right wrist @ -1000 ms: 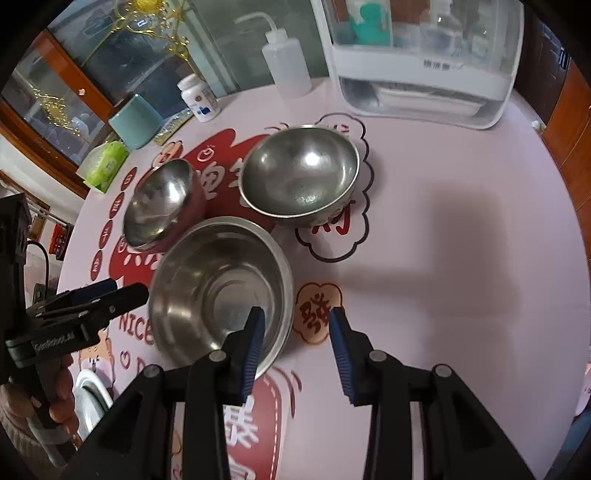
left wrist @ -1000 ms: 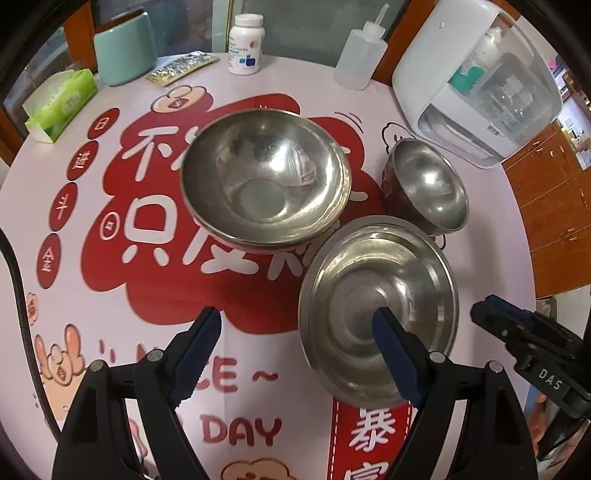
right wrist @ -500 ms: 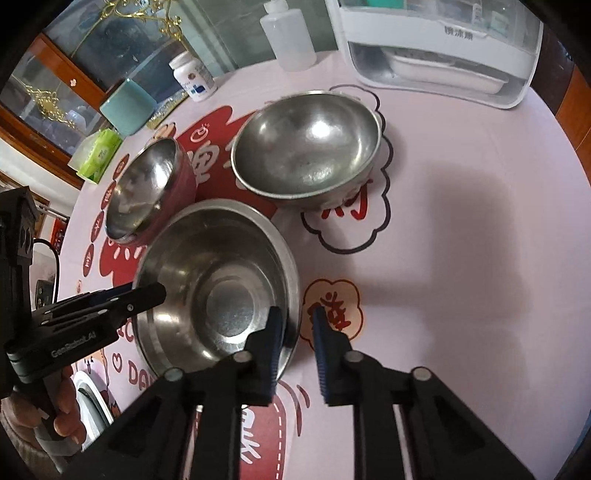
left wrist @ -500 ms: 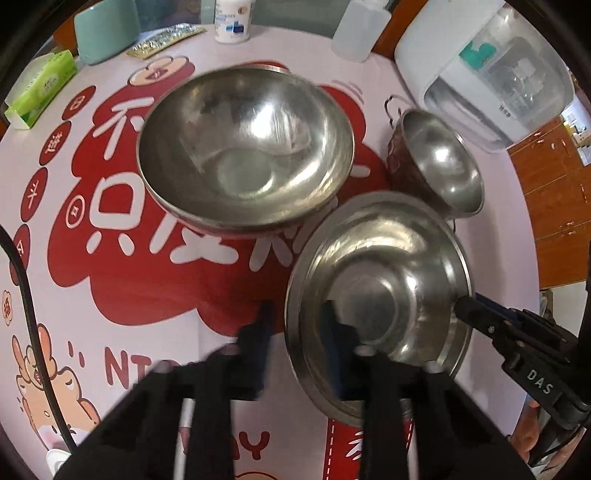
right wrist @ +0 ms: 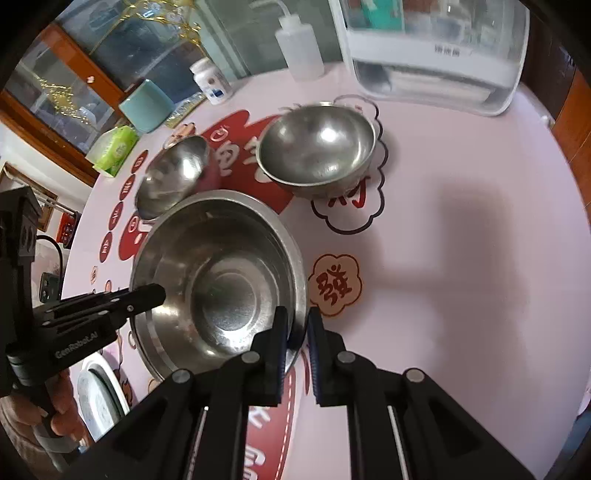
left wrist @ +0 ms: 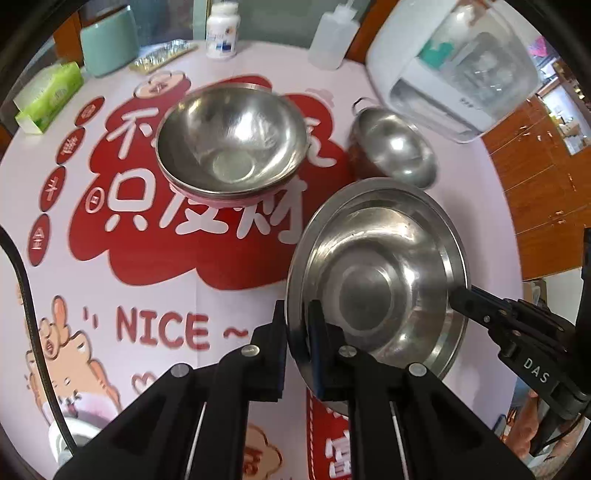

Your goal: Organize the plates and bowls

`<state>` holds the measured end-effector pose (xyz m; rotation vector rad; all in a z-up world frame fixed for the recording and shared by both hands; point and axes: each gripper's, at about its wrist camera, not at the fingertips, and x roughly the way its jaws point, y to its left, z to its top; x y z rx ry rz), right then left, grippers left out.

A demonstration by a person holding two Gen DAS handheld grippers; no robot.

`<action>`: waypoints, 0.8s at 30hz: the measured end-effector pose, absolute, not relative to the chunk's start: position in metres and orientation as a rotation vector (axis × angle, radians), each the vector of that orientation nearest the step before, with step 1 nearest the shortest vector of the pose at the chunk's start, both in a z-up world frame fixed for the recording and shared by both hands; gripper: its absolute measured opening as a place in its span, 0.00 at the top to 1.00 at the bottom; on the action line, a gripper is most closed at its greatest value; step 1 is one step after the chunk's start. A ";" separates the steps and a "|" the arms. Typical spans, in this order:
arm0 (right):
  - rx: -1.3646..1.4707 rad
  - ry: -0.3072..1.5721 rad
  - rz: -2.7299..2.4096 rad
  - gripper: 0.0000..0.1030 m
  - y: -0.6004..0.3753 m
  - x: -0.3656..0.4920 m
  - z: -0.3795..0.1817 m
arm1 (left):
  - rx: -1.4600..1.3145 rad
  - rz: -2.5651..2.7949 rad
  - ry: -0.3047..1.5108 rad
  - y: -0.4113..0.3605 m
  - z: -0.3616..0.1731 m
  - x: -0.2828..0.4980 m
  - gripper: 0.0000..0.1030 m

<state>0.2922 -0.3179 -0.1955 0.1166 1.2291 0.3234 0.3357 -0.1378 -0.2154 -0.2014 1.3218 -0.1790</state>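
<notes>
Both grippers are pinching the same wide steel basin by its rim, one on each side. The left gripper is clamping the near-left edge, fingers together on the metal. The right gripper is closing on the near-right edge, and its pads are already pressing the rim between them. The basin is sitting nearest the cameras, over the red and pink printed tablecloth.

Only the right wrist view is showing the person's hand wrapped around the left gripper's handle, plus part of a white plate at the near-left table edge. The left wrist view is catching just a sliver of that plate, but it's giving the clearer look at the big round bowl and the "NICE" lettering.

Count: three steel vessels, namely the held basin, the big bowl, and a smaller bowl to the right of it. Along the far edge there's one white pill bottle, one squeeze bottle, one teal cup, one green tissue pack and one white appliance.
</notes>
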 end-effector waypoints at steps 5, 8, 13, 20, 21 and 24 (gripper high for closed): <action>0.119 1.176 0.326 0.90 -0.322 0.258 -0.159 | -0.140 -0.210 1.265 -0.137 -0.173 0.300 0.91; 0.120 1.146 0.327 0.90 -0.321 0.232 -0.141 | -0.110 -0.230 1.234 -0.135 -0.153 0.275 0.90; 0.073 1.125 0.304 0.90 -0.311 0.177 -0.132 | -0.087 -0.265 1.228 -0.121 -0.146 0.220 0.90; 0.030 1.189 0.288 0.90 -0.298 0.110 -0.160 | -0.080 -0.320 1.298 -0.111 -0.173 0.140 0.89; 0.018 1.213 0.283 0.90 -0.295 0.101 -0.170 | -0.076 -0.329 1.310 -0.110 -0.180 0.132 0.89; 0.006 1.268 0.275 0.89 -0.291 0.082 -0.192 | -0.080 -0.360 1.365 -0.106 -0.203 0.108 0.89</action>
